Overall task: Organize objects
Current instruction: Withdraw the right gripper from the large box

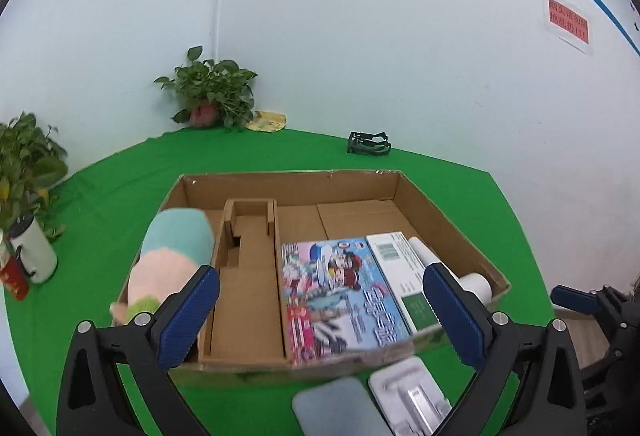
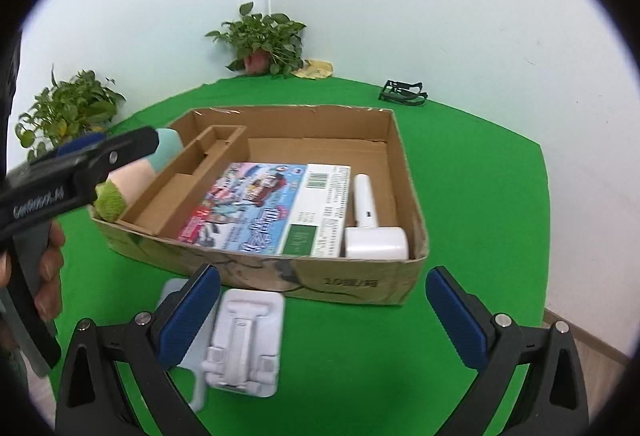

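Note:
A shallow cardboard box (image 1: 452, 224) (image 2: 352, 282) stands on the green table. In it lie a colourful book (image 1: 340, 296) (image 2: 248, 208), a white handheld device (image 2: 372, 224) (image 1: 476, 282) at the right, and a pastel plush toy (image 1: 172, 260) (image 2: 120, 188) at the left. A white phone stand (image 2: 244, 344) (image 1: 408, 396) and a pale blue flat object (image 1: 336, 412) (image 2: 176, 288) lie on the table in front of the box. My left gripper (image 1: 320, 316) is open above the box's near edge. My right gripper (image 2: 324, 316) is open, just right of the phone stand.
Two potted plants (image 1: 212, 92) (image 1: 24, 168) stand at the back and left. A white cup (image 1: 34, 250) and red can (image 1: 14, 280) stand at the left. A black wire holder (image 1: 368, 143) lies behind the box. The table edge drops off at the right.

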`<state>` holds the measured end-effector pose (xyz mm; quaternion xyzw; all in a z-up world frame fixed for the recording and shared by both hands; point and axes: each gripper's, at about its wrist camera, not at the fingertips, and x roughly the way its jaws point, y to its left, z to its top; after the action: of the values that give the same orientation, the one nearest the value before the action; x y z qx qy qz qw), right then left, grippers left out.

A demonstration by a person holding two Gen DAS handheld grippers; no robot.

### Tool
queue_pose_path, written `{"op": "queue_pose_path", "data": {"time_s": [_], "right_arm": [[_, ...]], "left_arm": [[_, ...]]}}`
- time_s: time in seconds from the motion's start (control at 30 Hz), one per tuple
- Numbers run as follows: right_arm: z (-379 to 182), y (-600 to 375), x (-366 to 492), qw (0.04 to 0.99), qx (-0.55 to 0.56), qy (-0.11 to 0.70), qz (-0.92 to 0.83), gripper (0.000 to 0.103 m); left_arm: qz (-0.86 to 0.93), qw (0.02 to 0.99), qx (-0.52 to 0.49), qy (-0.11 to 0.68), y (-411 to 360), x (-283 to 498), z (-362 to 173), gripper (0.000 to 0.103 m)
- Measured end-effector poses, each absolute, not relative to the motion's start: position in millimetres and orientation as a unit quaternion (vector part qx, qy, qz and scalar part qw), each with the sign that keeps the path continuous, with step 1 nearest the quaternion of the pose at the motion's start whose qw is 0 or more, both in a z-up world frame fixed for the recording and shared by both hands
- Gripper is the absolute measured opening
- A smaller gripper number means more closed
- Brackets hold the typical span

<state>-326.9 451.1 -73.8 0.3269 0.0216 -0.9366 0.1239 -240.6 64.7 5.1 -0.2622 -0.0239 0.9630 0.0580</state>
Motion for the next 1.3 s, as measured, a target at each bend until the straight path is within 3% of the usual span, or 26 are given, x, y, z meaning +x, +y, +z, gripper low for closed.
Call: {"op": "queue_pose_path", "data": {"time_s": [0.5,1.3], "right_arm": [[-88.4,417.7,-297.6,0.120,0.339,0.035,-0.932,0.102],[-90.3,383.5,-272.8,0.150,0.328,0.084,-0.929,0.102]], "left_arm": [[0.953,0.000,-0.300,-0.033,40.7,-161.2,-15.0,0.102],[0.948,-0.007,-0.316,-0.044,20.0,-130.1,-25.0,0.102]]}}
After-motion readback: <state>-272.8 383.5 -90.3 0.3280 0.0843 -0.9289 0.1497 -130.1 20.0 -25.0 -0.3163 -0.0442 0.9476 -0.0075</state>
